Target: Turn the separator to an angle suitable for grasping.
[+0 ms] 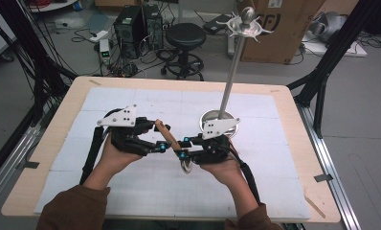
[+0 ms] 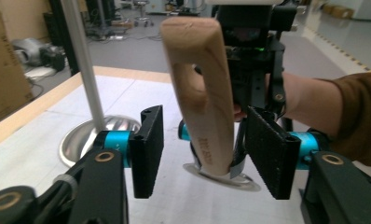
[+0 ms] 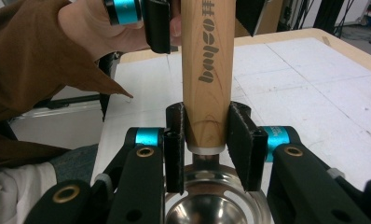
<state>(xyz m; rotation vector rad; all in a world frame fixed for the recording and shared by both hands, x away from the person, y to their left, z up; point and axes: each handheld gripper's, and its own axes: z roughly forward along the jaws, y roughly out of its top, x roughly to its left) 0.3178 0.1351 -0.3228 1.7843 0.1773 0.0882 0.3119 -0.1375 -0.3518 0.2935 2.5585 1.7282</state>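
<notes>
A utensil with a wooden handle (image 1: 166, 133) and a small metal bowl (image 1: 186, 166) is held above the white mat. My right gripper (image 3: 207, 144) is shut on the handle (image 3: 207, 60) just above the metal bowl (image 3: 207, 205). In the high view the right gripper (image 1: 183, 149) comes in from the right. My left gripper (image 2: 204, 154) faces it, with the upper part of the handle (image 2: 207, 93) between its jaws. A gap shows on each side of the wood, so its pads do not press on it. The left gripper (image 1: 162, 143) sits just left of the right one.
A metal stand (image 1: 231, 72) rises from a round base (image 1: 218, 116) just behind the right gripper, with hooks at its top (image 1: 246, 24). The white mat (image 1: 131, 100) covers the wooden table (image 1: 59, 124). A stool (image 1: 184, 36), computers and a cardboard box stand beyond the far edge.
</notes>
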